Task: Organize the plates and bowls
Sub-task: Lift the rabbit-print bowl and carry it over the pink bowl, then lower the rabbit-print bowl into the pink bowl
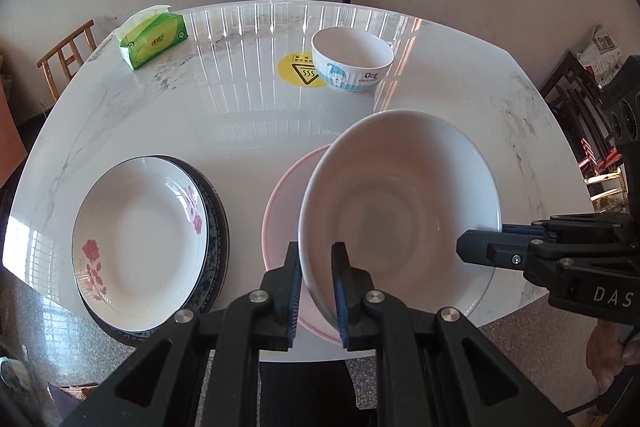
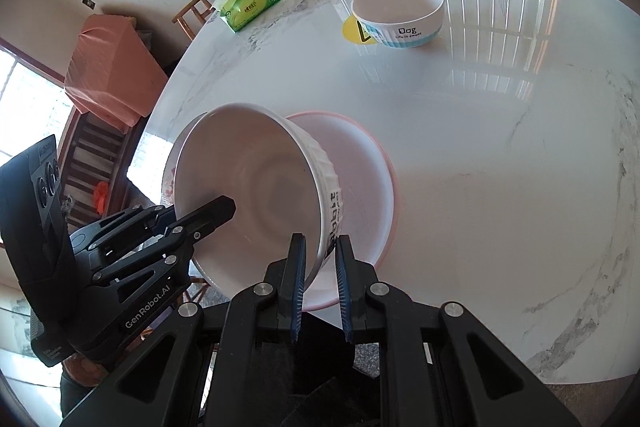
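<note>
A large white bowl is being held tilted above a pink plate near the front edge of the marble table. Its near rim is being pinched between the narrowed jaws of the left gripper, while the opposite rim is being clamped by the right gripper. A floral plate is being carried on a dark plate just left; a printed bowl is standing farther back.

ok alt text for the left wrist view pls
Both grippers clamp the rim of a tilted white ceramic bowl above a pink plate on a marble table: left gripper near, right gripper from the right.
</note>
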A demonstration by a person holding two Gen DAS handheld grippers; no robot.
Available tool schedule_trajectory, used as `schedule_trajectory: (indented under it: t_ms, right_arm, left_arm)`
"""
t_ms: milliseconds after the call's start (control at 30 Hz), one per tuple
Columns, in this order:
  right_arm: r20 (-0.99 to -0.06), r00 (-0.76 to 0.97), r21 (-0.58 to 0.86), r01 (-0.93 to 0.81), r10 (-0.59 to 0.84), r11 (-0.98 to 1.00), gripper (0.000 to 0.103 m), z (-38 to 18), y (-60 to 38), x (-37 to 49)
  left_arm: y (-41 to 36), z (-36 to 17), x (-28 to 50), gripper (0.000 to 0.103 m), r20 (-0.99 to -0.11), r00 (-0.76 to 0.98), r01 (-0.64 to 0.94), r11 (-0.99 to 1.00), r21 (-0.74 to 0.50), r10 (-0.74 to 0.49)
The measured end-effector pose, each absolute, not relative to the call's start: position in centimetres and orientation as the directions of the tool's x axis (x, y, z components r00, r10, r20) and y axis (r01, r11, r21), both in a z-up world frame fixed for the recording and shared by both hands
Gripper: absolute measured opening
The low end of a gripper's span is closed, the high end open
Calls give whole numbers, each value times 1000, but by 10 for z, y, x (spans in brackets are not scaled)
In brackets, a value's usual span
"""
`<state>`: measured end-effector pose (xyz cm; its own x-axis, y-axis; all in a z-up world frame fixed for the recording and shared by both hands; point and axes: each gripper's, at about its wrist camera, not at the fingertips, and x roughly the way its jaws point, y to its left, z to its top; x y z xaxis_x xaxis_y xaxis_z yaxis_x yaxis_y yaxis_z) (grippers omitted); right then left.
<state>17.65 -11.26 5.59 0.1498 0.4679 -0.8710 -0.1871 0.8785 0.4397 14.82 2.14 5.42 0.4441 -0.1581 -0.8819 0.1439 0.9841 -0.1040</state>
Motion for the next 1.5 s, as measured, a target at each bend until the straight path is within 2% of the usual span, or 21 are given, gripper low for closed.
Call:
schedule_trajectory:
  t_ms: [1500]
  right_arm:
    - [-887,130,422,-163,443,892,15,40,-116,175]
  left_arm:
    - [20,29,159,15,-912,375,140,983,-121,-165]
